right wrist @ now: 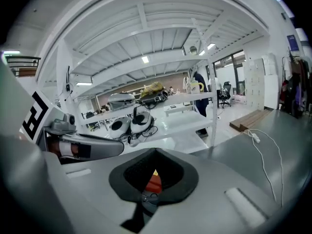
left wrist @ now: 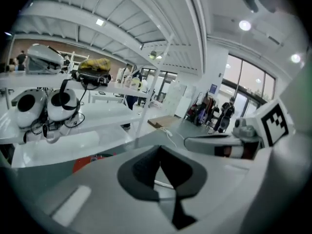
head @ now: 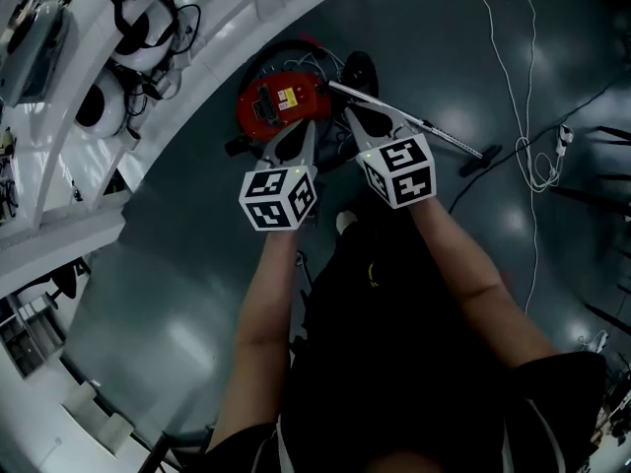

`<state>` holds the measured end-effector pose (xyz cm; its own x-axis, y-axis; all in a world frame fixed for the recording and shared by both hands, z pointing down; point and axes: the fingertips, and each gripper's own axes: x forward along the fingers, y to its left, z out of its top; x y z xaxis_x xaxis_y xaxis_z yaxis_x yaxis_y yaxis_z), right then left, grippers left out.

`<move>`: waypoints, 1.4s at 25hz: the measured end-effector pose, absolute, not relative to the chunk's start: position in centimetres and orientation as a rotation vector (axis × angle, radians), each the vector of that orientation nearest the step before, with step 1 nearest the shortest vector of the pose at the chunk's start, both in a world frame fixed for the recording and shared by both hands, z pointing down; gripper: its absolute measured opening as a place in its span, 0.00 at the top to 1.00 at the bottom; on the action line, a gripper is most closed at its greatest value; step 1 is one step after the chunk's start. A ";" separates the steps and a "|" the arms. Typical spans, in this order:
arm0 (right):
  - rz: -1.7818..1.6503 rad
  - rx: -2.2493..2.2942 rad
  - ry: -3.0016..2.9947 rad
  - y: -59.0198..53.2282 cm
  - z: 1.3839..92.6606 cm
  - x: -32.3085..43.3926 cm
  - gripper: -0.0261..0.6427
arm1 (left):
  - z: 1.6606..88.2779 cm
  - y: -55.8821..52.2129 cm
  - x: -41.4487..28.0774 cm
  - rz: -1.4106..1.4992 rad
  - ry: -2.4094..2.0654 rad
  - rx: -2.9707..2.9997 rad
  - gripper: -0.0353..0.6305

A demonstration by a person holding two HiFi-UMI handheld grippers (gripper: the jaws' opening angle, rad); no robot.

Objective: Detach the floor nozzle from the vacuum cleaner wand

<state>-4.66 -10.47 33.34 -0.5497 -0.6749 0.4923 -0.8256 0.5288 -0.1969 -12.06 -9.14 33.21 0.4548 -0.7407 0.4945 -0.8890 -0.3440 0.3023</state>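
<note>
The red vacuum cleaner body [head: 279, 103] lies on the dark floor by the white shelving. Its metal wand [head: 419, 123] runs right and down across the floor to a small dark end piece [head: 480, 159], too small to make out. Both grippers are held up in the air side by side above the vacuum, touching nothing. My left gripper [head: 302, 128] is shut and empty, and so is my right gripper [head: 353, 118]. A strip of the red body [left wrist: 90, 161] shows past the shut left gripper [left wrist: 163, 169]. The red body [right wrist: 154, 182] shows through the notch of the shut right gripper [right wrist: 155, 175].
White shelving [head: 59, 215] curves along the left, with white headsets [head: 128, 47] on it. A white cable [head: 537, 161] and black cables trail over the floor at the right. A white shoe [head: 345, 223] stands just below the grippers. People stand by far windows [left wrist: 222, 116].
</note>
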 end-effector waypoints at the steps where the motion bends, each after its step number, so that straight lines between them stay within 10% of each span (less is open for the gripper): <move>1: 0.591 1.250 -2.422 -10.3 32.2 -4.4 0.97 | 32.2 -9.0 -11.9 0.365 -1.361 2.189 0.93; 35: 0.476 1.270 -2.527 -6.8 20.4 -6.8 0.97 | 19.8 -7.0 -14.1 0.210 -1.513 2.258 0.93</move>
<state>-6.77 -6.82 20.35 -0.5779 -0.7209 0.3826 -0.8107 0.5611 -0.1674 -14.15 -7.00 19.84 0.3988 -0.8492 0.3461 -0.9113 -0.3251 0.2525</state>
